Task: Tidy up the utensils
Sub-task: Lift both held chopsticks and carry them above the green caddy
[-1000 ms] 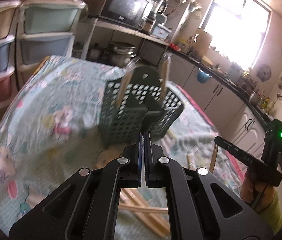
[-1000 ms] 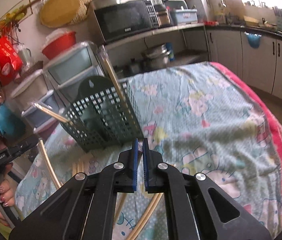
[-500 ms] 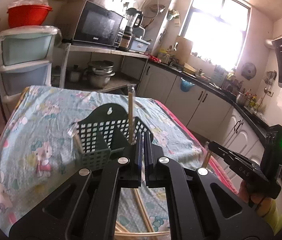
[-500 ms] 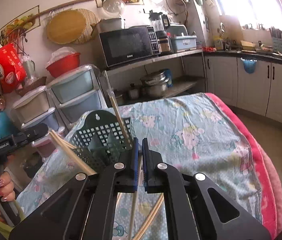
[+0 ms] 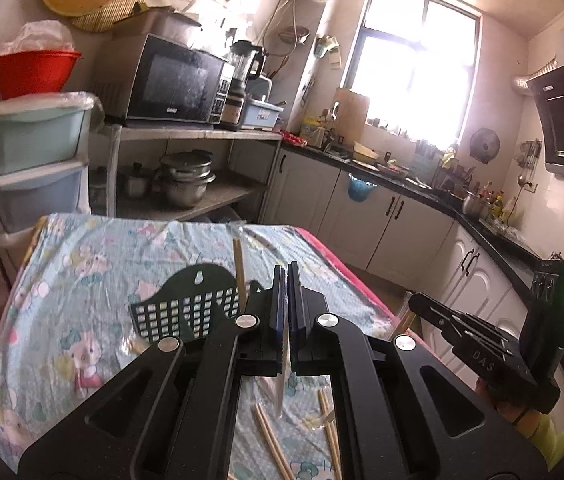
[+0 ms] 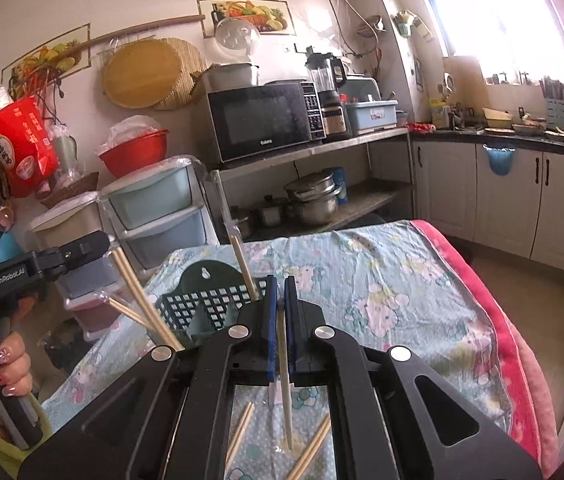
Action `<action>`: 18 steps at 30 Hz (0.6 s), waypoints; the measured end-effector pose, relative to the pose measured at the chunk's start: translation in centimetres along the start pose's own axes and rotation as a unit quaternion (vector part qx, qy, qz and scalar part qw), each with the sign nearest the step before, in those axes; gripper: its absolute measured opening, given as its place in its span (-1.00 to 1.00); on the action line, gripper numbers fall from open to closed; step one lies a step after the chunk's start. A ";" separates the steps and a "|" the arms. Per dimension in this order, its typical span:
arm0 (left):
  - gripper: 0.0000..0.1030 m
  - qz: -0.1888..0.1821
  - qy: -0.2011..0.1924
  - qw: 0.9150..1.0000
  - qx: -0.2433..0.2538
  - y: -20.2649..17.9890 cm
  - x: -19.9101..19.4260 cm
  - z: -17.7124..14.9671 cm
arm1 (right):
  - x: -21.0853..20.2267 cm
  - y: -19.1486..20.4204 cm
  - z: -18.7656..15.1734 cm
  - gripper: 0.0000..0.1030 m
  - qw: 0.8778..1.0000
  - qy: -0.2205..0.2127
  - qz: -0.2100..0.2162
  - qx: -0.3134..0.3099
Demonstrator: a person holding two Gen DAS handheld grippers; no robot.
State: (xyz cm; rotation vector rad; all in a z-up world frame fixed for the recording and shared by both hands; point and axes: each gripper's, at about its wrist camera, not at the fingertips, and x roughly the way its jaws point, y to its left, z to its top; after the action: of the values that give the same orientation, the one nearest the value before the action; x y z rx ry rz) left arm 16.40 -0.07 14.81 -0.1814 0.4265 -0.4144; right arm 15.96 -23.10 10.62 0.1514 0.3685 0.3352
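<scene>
A dark green mesh utensil basket [image 5: 186, 314] [image 6: 210, 296] stands on the table, with one wrapped chopstick [image 5: 239, 268] [image 6: 244, 266] upright in it. My left gripper [image 5: 287, 280] is shut on a pale wrapped pair of chopsticks [image 5: 281, 384] that hangs below its jaws. From the right wrist view that gripper [image 6: 100, 245] shows at the left, its pair [image 6: 138, 300] slanting down beside the basket. My right gripper [image 6: 278, 292] is shut on a chopstick [image 6: 285, 380] hanging point down. Its fingers [image 5: 434, 312] show at the right in the left wrist view. Both grippers are held above the table, nearer than the basket.
Loose chopsticks [image 5: 272, 440] [image 6: 238, 436] lie on the cartoon-print tablecloth [image 5: 70, 280] below the grippers. Plastic drawers [image 5: 34, 140] stand left of the table, a shelf with a microwave [image 6: 262, 120] and pots behind it, white cabinets [image 6: 502, 200] to the right.
Both grippers have risen from the table with their chopsticks. The basket has dropped lower and looks smaller in both views, and more of the kitchen wall shows.
</scene>
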 end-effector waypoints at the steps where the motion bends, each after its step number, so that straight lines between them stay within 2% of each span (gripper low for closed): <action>1: -0.99 0.000 -0.003 1.000 0.002 0.0 0.0 0.3 | 0.0 0.2 0.2 -0.92 1.000 -0.003 0.001 -0.002; 18: -0.99 0.020 -0.057 0.998 0.018 0.8 -0.7 5.6 | 0.3 3.8 5.0 -0.92 0.998 -0.042 0.035 -0.039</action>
State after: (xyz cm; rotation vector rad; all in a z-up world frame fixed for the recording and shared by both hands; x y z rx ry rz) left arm 18.54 1.39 19.85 -0.1606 0.3097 -0.3698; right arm 17.02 -19.87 15.92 0.1008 0.2677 0.4102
